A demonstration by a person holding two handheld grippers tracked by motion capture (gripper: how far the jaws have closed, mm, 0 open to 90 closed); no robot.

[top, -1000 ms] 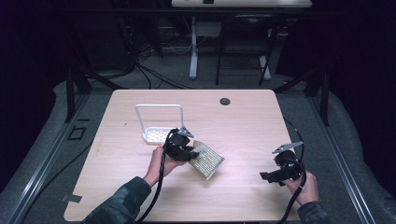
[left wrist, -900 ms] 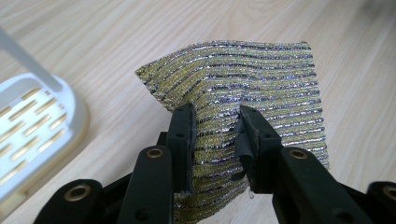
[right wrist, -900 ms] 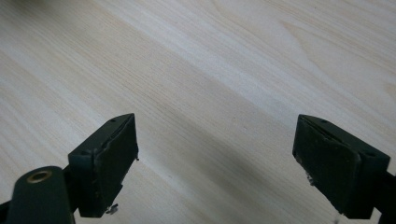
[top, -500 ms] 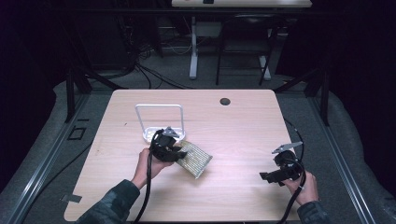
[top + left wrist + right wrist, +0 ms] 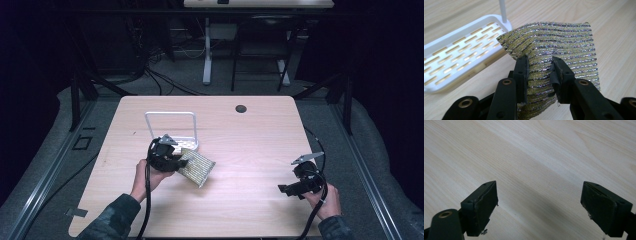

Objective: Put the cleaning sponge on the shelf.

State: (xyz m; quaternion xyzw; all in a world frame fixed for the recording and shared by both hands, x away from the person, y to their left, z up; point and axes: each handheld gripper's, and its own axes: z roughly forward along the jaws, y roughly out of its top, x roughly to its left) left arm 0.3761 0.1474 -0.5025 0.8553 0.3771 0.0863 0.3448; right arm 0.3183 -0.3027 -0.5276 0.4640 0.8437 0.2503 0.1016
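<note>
A glittery gold-and-silver striped scouring pad (image 5: 559, 47) is pinched between the jaws of my left gripper (image 5: 539, 72), which is shut on its near edge and holds it just above the table. In the high view the scouring pad (image 5: 199, 166) hangs right of the left gripper (image 5: 175, 162), beside a white slotted rack tray (image 5: 189, 145) with a tall wire handle (image 5: 170, 116). The same rack tray (image 5: 461, 55) lies left of the pad in the left gripper view. My right gripper (image 5: 286, 189) rests at the table's right front; its jaws (image 5: 544, 207) stand wide open over bare wood.
The light wooden table (image 5: 250, 145) has a small round dark grommet hole (image 5: 241, 108) near its far edge. Black cables trail from both grippers toward the front edge. Dark floor, cables and desk legs lie beyond the table.
My left gripper has carried the scouring pad leftward and a little farther back, toward the white rack. The right gripper has stayed still.
</note>
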